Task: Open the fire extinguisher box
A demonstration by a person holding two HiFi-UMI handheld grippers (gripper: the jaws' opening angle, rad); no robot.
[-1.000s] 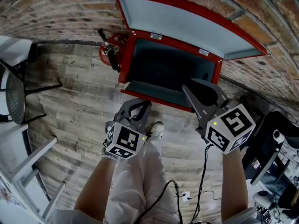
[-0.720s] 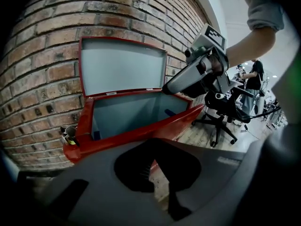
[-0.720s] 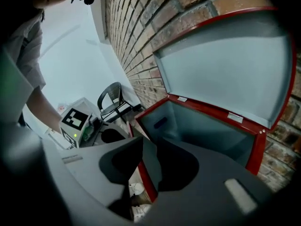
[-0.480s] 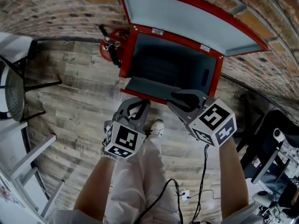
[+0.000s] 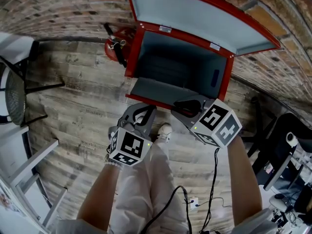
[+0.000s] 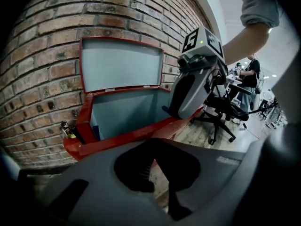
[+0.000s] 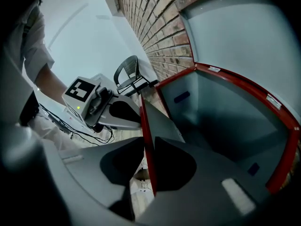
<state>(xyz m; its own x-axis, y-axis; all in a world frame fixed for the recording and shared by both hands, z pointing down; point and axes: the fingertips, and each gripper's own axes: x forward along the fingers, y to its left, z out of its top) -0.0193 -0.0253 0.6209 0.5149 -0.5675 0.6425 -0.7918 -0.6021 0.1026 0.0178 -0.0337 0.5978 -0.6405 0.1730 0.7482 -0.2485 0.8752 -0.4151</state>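
fire extinguisher box (image 5: 181,72) sitting upper centre, lid (image 5: 195,18) up; right tongs (image 5: 184,107) have just been closing, now pinching its front panel (image 7: 146,126), which is looking thin, stiff and slippery; left tongs (image 5: 145,113) idling closed, empty

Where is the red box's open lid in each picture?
Head view: lid across the top, right of middle.
Left gripper view: lid upper left, upright against the wall.
Right gripper view: lid fills the upper right.
Shared landmark: the brick wall behind the lid.
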